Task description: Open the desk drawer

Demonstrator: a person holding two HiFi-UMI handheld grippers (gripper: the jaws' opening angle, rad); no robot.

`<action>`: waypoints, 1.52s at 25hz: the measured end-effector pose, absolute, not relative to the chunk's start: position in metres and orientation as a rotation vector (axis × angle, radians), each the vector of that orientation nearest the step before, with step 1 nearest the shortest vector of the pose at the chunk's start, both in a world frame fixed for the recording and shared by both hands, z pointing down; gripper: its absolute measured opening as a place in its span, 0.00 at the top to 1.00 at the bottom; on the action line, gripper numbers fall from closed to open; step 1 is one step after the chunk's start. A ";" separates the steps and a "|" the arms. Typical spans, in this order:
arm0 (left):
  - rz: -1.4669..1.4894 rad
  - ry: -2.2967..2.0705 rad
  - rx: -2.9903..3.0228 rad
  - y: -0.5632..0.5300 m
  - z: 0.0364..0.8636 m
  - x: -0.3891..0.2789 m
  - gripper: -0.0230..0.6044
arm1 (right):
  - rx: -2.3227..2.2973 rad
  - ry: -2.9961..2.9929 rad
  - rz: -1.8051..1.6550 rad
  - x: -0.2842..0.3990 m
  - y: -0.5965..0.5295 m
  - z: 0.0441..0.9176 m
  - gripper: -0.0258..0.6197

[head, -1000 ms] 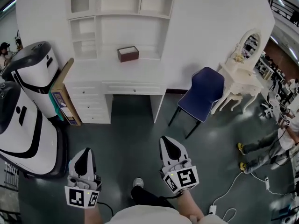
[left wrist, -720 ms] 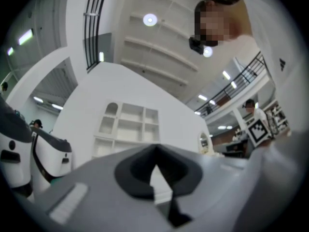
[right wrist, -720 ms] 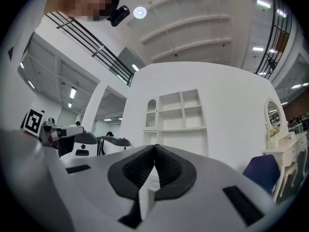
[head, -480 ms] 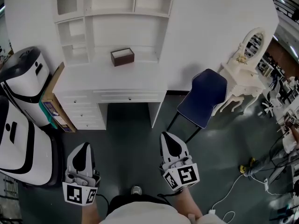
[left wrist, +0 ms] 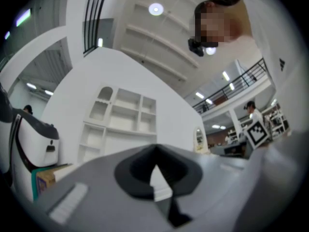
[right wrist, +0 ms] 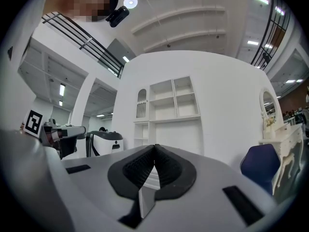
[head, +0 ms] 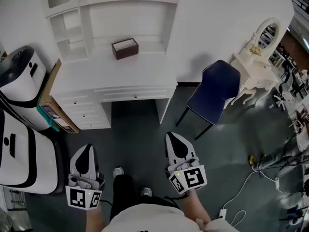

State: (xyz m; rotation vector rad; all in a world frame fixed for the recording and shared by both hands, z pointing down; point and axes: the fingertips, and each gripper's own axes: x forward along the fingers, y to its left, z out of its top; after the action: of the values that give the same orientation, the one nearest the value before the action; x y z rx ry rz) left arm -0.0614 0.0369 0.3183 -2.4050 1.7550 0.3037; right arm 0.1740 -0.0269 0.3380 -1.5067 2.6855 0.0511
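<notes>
Grippers held in a person's two hands point toward twelve o'clock at a white counter [head: 120, 74] topped by a shelf unit [head: 111, 13], as the head view shows. The left gripper [head: 86, 153] is clenched on nothing, its dark pads meeting at the tip in its own view. The right gripper [head: 175, 141] is likewise clenched and empty. Both hang above the dark floor [head: 140, 139], well apart from the furniture. The desk drawer [head: 135, 94], a long shallow front with one small knob, sits shut under the counter's top at twelve o'clock of the grippers, above the open knee space. A stack of smaller drawers [head: 84, 112] stands on its nine o'clock side. A brown open-topped box [head: 125, 48] rests on the counter close to the shelf unit's back. A blue chair [head: 215, 93] stands at two o'clock of the right gripper, with a white dressing table [head: 258, 79] and its oval mirror [head: 269, 33] just beyond. Two white-and-black machines [head: 19, 74] stand at nine to eleven o'clock of the left gripper, and a flat cardboard box [head: 48, 93] leans between them and the counter. The person's shoes [head: 118, 171] show between the grippers, and a white cable [head: 241, 187] trails over the floor at four o'clock.
</notes>
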 end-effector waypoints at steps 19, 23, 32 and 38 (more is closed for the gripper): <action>0.315 1.607 -2.475 -0.133 0.299 -0.186 0.95 | -1.661 2.552 0.039 0.068 -0.181 0.317 0.96; 0.320 1.565 -2.508 -0.161 0.301 -0.200 0.95 | -1.700 2.546 0.040 0.052 -0.201 0.320 0.96; 0.336 1.435 -2.622 -0.217 0.315 -0.200 0.95 | -1.826 2.521 -0.028 0.044 -0.235 0.345 0.96; 0.348 1.411 -2.677 -0.249 0.331 -0.185 0.95 | -1.895 2.561 -0.148 0.051 -0.257 0.382 0.96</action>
State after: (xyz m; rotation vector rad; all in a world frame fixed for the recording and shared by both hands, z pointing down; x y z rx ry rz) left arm -0.1847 -0.2486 0.3315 -2.6774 1.4107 0.3478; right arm 0.0511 -0.2566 0.3819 -1.8951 2.5606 -0.1481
